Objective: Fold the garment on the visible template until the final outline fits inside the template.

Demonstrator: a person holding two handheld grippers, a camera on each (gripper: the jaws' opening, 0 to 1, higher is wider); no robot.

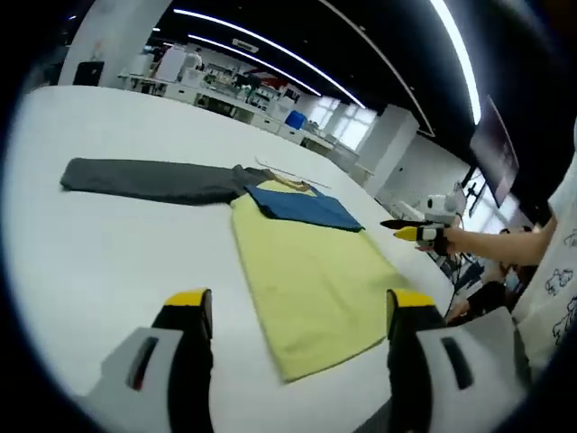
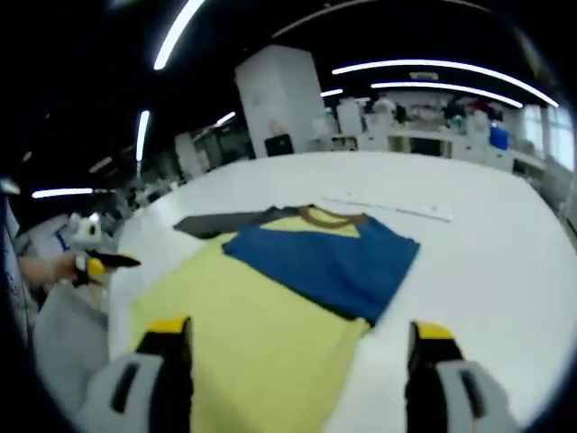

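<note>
A garment lies flat on the white table [image 1: 108, 262]. Its yellow body [image 1: 311, 280] runs toward me, a blue part [image 1: 302, 207] is folded across the upper end, and a grey sleeve [image 1: 149, 179] stretches out to the left. My left gripper [image 1: 299, 302] hovers open over the yellow hem, holding nothing. In the right gripper view the same yellow body [image 2: 243, 334], blue part [image 2: 329, 257], grey sleeve [image 2: 225, 221] and brown collar [image 2: 329, 215] appear. My right gripper [image 2: 299, 329] is open above the yellow cloth, also holding nothing.
A thin white strip [image 2: 397, 207] lies on the table beyond the collar. A hand holds the right gripper [image 1: 419, 233] off the table's right edge. The left gripper [image 2: 99, 262] shows at the left. Benches and equipment stand far behind.
</note>
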